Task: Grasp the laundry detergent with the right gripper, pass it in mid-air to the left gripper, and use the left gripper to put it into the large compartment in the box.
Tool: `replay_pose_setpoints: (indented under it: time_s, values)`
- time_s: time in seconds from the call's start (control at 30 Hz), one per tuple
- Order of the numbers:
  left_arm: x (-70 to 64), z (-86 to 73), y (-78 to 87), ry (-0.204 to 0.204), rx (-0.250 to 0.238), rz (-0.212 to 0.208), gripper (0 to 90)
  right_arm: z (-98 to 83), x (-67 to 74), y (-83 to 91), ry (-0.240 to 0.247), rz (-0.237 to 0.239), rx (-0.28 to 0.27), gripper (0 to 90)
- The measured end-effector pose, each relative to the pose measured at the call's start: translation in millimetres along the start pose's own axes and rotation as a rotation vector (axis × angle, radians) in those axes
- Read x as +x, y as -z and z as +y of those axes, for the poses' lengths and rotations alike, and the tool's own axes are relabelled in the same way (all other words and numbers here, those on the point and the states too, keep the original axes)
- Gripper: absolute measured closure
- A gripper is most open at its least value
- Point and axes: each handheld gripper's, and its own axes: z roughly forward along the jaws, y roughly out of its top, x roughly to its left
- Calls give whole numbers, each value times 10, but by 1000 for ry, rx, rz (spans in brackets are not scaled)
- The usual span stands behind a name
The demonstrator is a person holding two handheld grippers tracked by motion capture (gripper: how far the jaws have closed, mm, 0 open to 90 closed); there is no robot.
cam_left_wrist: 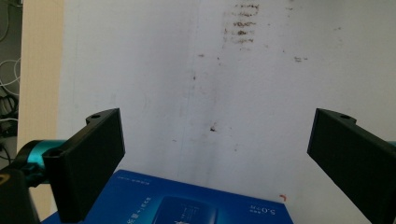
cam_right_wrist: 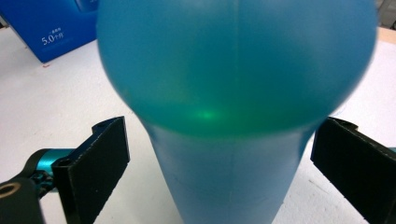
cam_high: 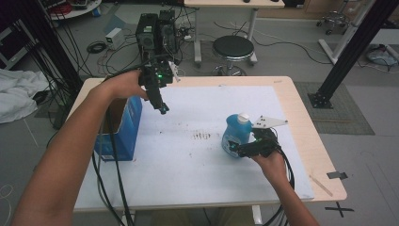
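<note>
While the blue bottle (cam_high: 236, 134) stands upright on the white sheet (cam_high: 197, 155) toward the desk's (cam_high: 301, 117) right edge, the right gripper (cam_high: 241, 149) brackets its body, jaws spread wide and clear of it on both sides. Over the left edge, above the blue carton (cam_high: 124, 129), the left gripper (cam_high: 163, 109) hangs with its jaws parted, holding nothing.

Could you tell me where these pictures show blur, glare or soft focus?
In the right gripper view the blue bottle sits so close that it is soft and out of focus, with a small green glint on it; the jaws stand open either side. The left gripper view is sharp on the stained white mat. The high view is evenly lit.
</note>
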Motion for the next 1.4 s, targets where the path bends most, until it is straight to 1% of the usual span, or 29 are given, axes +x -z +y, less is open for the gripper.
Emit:
replay_pose_setpoints:
  time_s: [0.07, 0.23, 0.27, 0.37, 0.4, 0.5, 0.53, 0.57, 0.6, 0.9, 0.93, 0.97, 1.03, 1.1, 1.2, 1.4]
  values:
    - [-1, -1, -1, 1, -1, 0, 40, -7, 0, -7, -1, -6, -9, 39]
    - [-6, 0, 4, 0, -5, 0, 40, -22, 0, -45, -6, -4, -15, 55]
    - [-5, -3, 7, 0, -5, 0, 40, -28, 1, -48, -4, -1, -16, 65]
    - [1, -12, 7, 1, -4, 2, 40, -46, 0, -44, 4, -4, -35, 140]
    - [4, -12, 6, -2, -2, 3, 40, -50, 0, -45, 4, -13, -39, 140]
    - [2, -12, 8, -3, -3, 1, 40, -59, 1, -60, 7, -16, -38, 140]
    - [-4, -13, 8, 5, -7, -2, 40, -61, 3, -61, 11, -15, -35, 141]
    - [-4, -13, 9, 5, -7, -1, 40, -63, 5, -63, 12, -16, -39, 143]
    - [-1, -13, 11, 0, -4, 0, 40, -65, 4, -60, 14, -16, -41, 161]
    - [-5, -11, 7, 3, -3, 1, 40, -75, -10, -61, 7, -23, -54, 172]
    - [-5, -11, 7, 3, -3, 1, 40, -75, -11, -61, 5, -21, -56, 189]
    - [-7, -5, 6, 1, -3, -1, 40, -76, -7, -59, 6, -16, -58, 236]
    - [-11, -2, 6, 2, -3, -1, 40, -78, -4, -56, 18, -15, -60, 241]
    - [-5, 0, 8, -5, -2, 1, 40, -80, -2, -59, 13, -13, -56, 241]
    - [-10, 1, 2, -4, -2, -3, 40, -79, -6, -61, 13, -20, -59, 242]
    - [-12, 1, 6, -1, -4, 0, 40, -82, -4, -71, 22, -32, -60, 280]
